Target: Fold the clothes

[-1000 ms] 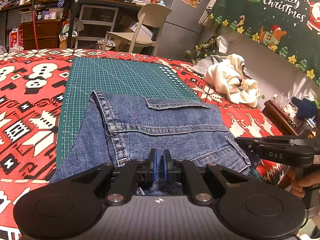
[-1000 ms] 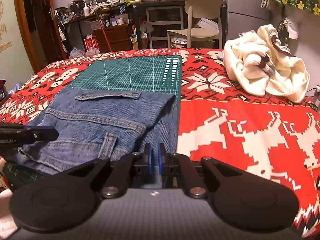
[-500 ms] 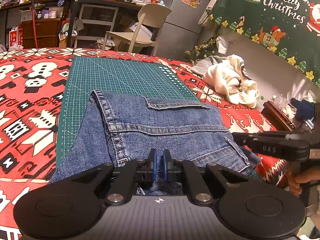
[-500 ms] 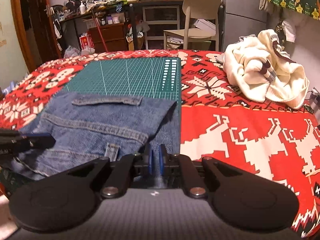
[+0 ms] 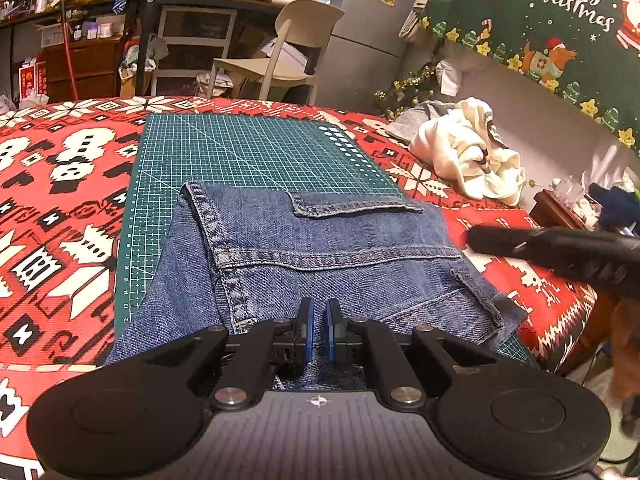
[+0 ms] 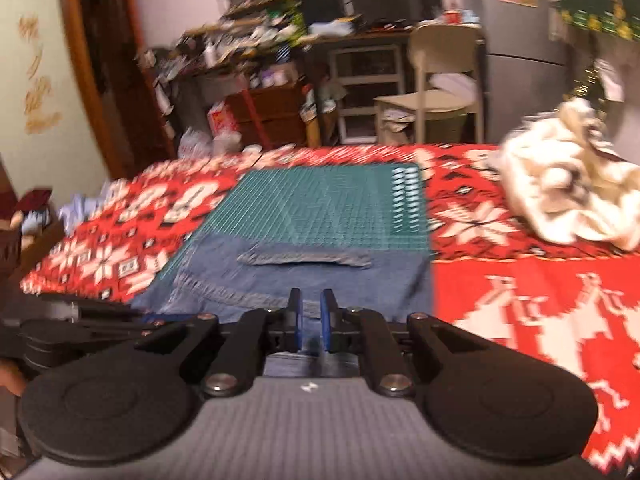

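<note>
Folded jeans (image 5: 320,256) are seen lying on the green cutting mat (image 5: 248,152) atop the counter, the left tool (image 5: 318,334) nearly closed at their near edge while the right tool (image 6: 310,320) is opening, so the fold could be dragged askew if denim snags.

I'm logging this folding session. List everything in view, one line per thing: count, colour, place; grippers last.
jeans: one, blue, folded on the mat's near part
cutting mat: one, green, on the cloth
tablecloth: one, red and white, covering the table
crumpled garment: one, cream, far right on the cloth
chair: one, beige, behind the table
banner: one, green, right wall
left gripper: one, black, shut on jeans' near edge
right gripper: one, black, jaws opening, denim between them
</note>
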Demonstrator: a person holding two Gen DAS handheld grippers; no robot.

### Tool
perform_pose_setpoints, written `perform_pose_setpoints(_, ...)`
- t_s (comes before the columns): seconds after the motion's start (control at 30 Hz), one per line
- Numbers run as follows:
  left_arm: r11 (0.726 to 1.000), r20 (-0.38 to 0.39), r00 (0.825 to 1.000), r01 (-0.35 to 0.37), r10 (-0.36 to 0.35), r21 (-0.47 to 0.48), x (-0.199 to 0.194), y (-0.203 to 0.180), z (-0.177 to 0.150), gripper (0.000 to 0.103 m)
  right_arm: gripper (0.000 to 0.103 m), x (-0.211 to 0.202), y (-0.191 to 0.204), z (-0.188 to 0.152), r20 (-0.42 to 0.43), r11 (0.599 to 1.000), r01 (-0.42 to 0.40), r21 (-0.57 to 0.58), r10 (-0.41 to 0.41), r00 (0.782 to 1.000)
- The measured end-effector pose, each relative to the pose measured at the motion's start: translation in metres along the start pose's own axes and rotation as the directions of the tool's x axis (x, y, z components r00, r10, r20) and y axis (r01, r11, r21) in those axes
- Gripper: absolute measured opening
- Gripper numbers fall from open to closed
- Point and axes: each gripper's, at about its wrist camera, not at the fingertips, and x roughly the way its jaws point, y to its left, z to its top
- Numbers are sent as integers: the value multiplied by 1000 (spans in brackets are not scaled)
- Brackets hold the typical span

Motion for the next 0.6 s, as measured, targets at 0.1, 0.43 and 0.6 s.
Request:
perform_pose_setpoints(0.1,1000,-1,1000,-22,22,17,0,-5,0,9,11,21,10,-11,-61,1000,-4,-19,3,998)
perform_pose_setpoints(0.43,999,-29,999,-32,33,19,1,-6,5,9,10,21,12,-29,-21,1000,-6,-24,5,1000)
perform_pose_setpoints(0.6,999,-39,998,-42,43,22,-3,-7,3,9,10,19,6,-28,-19,1000,-19,-16,19,1000)
